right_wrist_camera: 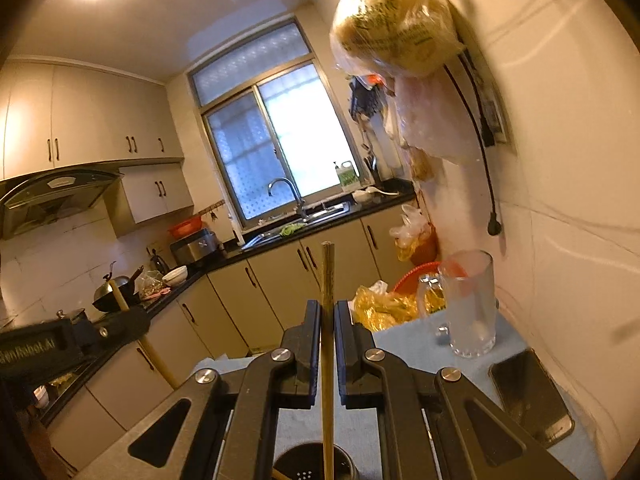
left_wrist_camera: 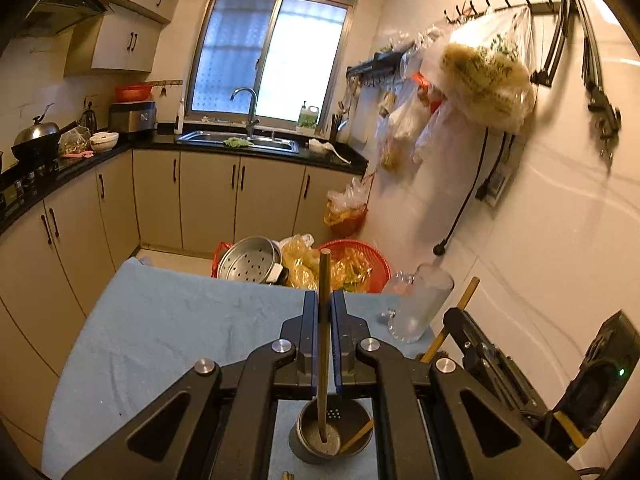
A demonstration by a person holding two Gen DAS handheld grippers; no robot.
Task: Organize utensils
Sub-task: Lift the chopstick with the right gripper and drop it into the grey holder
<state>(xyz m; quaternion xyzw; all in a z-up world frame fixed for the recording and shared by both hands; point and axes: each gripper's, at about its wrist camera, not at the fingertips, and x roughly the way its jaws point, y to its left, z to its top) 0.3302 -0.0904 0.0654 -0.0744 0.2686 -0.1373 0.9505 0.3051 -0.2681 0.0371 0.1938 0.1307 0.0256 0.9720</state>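
In the left wrist view my left gripper (left_wrist_camera: 325,300) is shut on a wooden chopstick (left_wrist_camera: 324,276) that stands upright, its lower end inside a dark round utensil holder (left_wrist_camera: 316,454) on the blue-clothed table (left_wrist_camera: 160,340). Another chopstick (left_wrist_camera: 358,436) leans in the holder. In the right wrist view my right gripper (right_wrist_camera: 328,308) is shut on a second upright chopstick (right_wrist_camera: 328,276), whose lower end reaches down into the same holder (right_wrist_camera: 292,464). Each gripper shows at the edge of the other's view, the right gripper (left_wrist_camera: 454,316) beside the left one.
A glass mug (left_wrist_camera: 420,304) stands at the table's far right corner, near the wall. A phone (right_wrist_camera: 528,396) lies on the cloth by the wall. Beyond the table's far edge sit a steamer pot (left_wrist_camera: 248,260) and red baskets (left_wrist_camera: 360,264).
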